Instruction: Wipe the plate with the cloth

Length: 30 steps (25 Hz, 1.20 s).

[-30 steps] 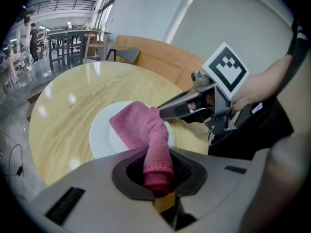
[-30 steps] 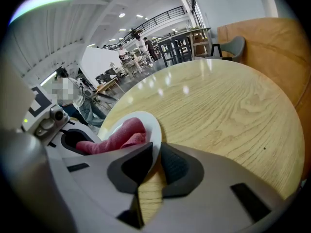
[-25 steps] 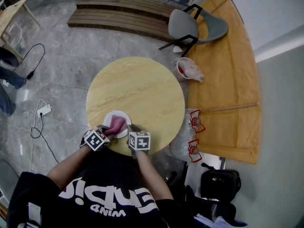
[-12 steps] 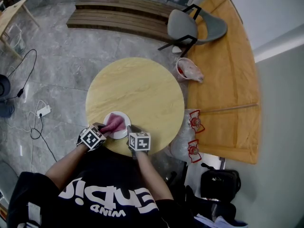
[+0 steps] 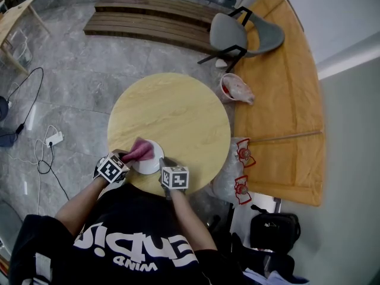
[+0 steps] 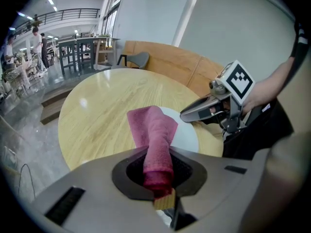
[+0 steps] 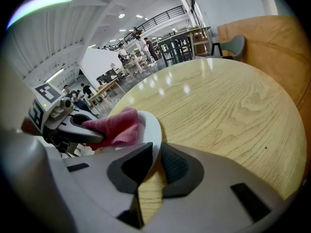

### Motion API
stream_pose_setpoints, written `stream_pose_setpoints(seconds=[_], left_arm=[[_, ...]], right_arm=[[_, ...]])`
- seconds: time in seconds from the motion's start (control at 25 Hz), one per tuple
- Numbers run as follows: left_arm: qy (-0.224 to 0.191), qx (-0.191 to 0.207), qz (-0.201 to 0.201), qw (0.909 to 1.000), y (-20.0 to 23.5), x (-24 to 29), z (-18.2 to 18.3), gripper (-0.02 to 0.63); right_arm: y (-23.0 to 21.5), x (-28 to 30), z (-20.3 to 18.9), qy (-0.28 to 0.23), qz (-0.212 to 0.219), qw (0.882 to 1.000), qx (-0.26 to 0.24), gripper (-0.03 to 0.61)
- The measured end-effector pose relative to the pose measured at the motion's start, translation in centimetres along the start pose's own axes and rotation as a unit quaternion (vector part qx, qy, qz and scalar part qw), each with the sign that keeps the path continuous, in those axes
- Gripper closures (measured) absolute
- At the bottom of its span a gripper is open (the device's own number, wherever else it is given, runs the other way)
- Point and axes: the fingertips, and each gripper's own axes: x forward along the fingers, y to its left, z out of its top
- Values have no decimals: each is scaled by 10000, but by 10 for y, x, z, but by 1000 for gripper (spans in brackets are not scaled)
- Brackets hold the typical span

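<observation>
At the far left of the head view, a white power strip [image 5: 54,138] lies on the grey floor. Only this view shows the whole round wooden table [image 5: 178,108]. It alone also shows the grey chair [image 5: 237,34] on the far side and the black bag [image 5: 274,230] at the near right.

The left gripper [image 5: 123,160] is at the near left edge of the table. Its own view shows what the head view cannot. Its jaws are squeezed tight on one end of the pink cloth [image 6: 154,130]. This view also shows people [image 6: 38,35] standing far off in a big hall.

The cloth is dark pink and folded into a thick strip. It reaches from the jaws out over the left edge of the plate [image 5: 151,162], and its far end spreads wider there.

The plate is small, round and white. It lies flat near the table's near edge, between the two grippers.

The right gripper [image 5: 164,161] is on the plate's right side. Its own view shows its jaws close together, pinching the thin plate rim. From above, the marker cube hides that grip.
</observation>
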Motion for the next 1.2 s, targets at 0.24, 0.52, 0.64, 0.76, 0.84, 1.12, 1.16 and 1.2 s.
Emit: stream_pose_setpoints(seconds=[0.24,0.52,0.64,0.76,0.84,1.12,1.16,1.2], left_arm=[[30,65,118,9999,12,-5,1,568],[-148,-110,300,9994,27,-20,10,568],[-273,-118,392,9988,32,-30,19,568],[-477,-105,428,9979,31,-41,35,568],[-701,-150,412,9966,27,-49,49,568],[-1741,84,434,9837,1,-87,116,568],[-1925,113,434,9803,-3,-95,125,568],[-2114,143,435,9763,-7,-103,135,568]], right_arm=[[0,1,0,2,24,10000,75,511],[-12,-8,6,-69,-9,9997,220,511],[-16,-17,15,-159,22,9996,225,511],[-12,-29,30,-340,120,9993,47,511],[-4,-40,43,-520,201,9984,-84,511],[45,-94,105,-1462,209,9852,-873,522],[53,-105,115,-1657,208,9808,-1011,525],[61,-117,124,-1850,204,9759,-1142,529]])
